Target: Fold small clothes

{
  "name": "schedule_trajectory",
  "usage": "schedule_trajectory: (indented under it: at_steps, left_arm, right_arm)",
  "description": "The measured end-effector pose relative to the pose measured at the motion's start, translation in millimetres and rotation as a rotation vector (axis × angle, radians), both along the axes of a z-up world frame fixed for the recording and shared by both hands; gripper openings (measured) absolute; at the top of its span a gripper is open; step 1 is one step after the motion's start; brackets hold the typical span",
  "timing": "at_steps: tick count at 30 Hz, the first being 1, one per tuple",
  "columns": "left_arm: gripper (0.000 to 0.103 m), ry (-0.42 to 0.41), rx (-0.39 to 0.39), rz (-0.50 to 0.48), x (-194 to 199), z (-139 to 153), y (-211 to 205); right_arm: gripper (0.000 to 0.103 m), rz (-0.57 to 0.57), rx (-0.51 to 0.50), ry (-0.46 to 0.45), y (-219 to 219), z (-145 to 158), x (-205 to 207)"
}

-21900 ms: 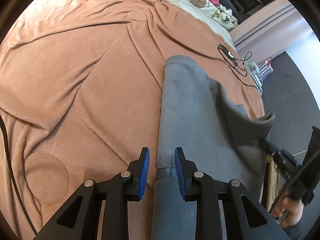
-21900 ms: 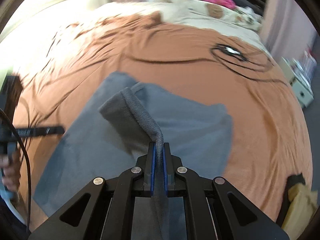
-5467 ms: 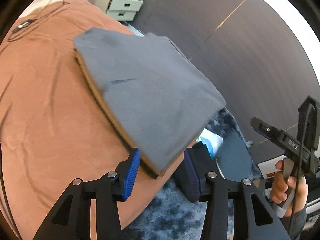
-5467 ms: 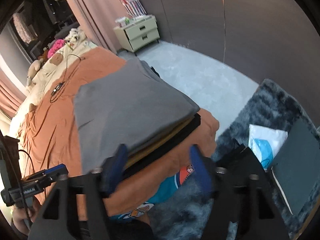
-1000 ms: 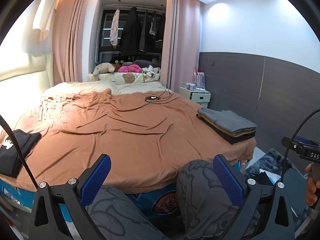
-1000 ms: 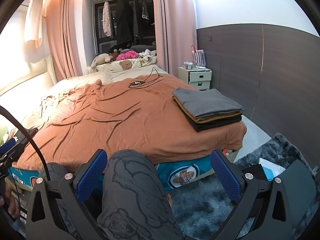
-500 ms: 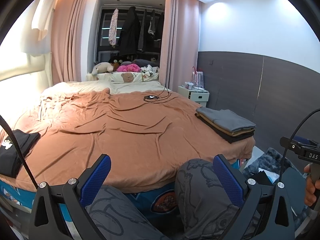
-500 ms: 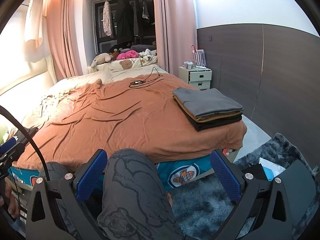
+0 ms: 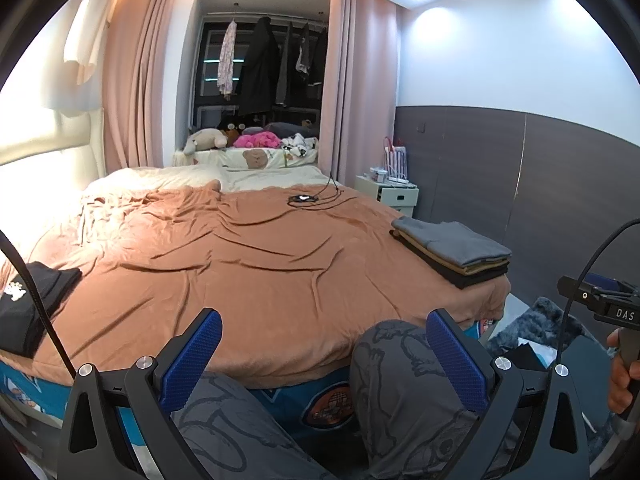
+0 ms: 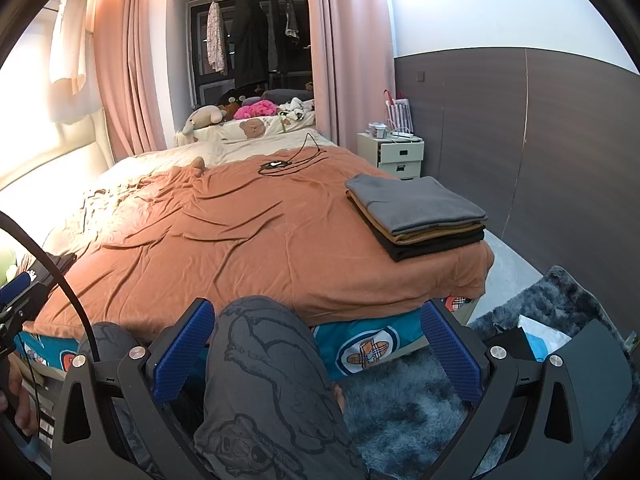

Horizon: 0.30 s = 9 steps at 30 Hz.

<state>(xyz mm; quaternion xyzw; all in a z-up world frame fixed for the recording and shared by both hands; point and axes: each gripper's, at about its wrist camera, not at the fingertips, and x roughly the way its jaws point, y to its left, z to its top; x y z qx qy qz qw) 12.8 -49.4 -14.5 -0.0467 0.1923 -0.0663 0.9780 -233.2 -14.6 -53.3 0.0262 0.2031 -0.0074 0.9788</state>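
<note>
A stack of folded clothes [image 9: 454, 248], grey on top, tan and black below, sits at the right front corner of the bed [image 9: 248, 264]; it also shows in the right wrist view [image 10: 416, 212]. A black garment with a white print [image 9: 28, 304] lies at the bed's left edge. My left gripper [image 9: 324, 344] is wide open and empty, held back from the bed above the person's knees. My right gripper [image 10: 316, 340] is wide open and empty, also back from the bed.
The person's grey patterned trouser legs [image 10: 264, 384] fill the foreground. A cable with a small device [image 9: 306, 199] lies on the brown cover. A white nightstand [image 10: 394, 154] stands at the right. A dark shaggy rug [image 10: 528, 320] with bags lies on the floor.
Almost nothing differs over the last second; both grippers stay wide open and held back from the bed. The left view has shifted very slightly.
</note>
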Motion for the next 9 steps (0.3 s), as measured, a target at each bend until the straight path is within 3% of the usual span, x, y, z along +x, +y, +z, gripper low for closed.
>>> schedule_trajectory:
  at_steps: [9]
  left_arm:
    - [0.103,-0.007,-0.001,-0.002,-2.0,-1.2,2.8]
  right_arm:
    - [0.103,0.004,-0.006,-0.004,-1.6,-1.7,-0.3]
